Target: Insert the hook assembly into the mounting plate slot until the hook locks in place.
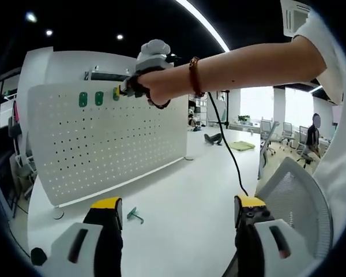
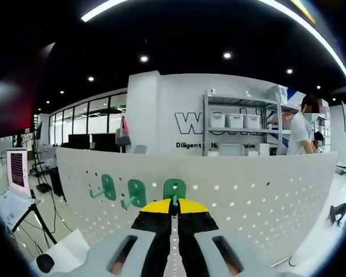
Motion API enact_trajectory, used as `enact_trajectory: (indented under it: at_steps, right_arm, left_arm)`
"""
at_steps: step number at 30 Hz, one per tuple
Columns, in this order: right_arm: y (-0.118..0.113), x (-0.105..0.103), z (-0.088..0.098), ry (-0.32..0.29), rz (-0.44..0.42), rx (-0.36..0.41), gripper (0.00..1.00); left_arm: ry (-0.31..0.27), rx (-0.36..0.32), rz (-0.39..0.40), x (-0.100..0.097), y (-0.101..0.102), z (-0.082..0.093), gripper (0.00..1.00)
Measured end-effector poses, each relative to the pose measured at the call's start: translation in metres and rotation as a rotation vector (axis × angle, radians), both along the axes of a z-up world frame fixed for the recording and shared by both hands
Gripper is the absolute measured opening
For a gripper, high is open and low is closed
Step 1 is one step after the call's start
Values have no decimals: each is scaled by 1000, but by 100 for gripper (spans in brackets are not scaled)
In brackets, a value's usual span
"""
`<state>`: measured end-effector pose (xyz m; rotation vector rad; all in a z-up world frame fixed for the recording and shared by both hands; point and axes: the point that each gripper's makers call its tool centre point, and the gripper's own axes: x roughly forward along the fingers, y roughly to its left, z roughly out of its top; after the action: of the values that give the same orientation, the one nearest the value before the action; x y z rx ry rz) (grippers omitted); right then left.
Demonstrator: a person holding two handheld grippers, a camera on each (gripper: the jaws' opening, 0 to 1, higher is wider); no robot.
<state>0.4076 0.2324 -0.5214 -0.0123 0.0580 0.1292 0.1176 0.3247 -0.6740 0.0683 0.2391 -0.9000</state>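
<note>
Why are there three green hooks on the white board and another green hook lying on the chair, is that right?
Nearly. The loose green hook lies on the white table, not the chair, as the left gripper view shows. Three green hooks are on the white board.

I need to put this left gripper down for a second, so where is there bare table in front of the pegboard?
The white tabletop is bare between the white perforated pegboard and the mesh chair back. A loose green hook lies near the left gripper. The board's top-left corner is crowded with green hooks and the right gripper.

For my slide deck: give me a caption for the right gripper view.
Right claw, shut on a green hook, presses it against the white pegboard beside two mounted hooks.
</note>
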Motion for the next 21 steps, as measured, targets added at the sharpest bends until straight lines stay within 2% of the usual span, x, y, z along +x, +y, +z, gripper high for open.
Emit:
enact_trajectory:
  at_steps: [6, 13, 21]
  right_arm:
    - [2, 7, -3, 7, 3, -7, 1]
    - [1, 12, -2, 14, -6, -6, 1]
    - [0, 13, -6, 23, -9, -41, 1]
  left_arm:
    - [12, -29, 8, 2, 3, 0, 81]
    - [11, -30, 19, 5, 5, 1, 81]
    - [14, -33, 19, 6, 3, -1, 81]
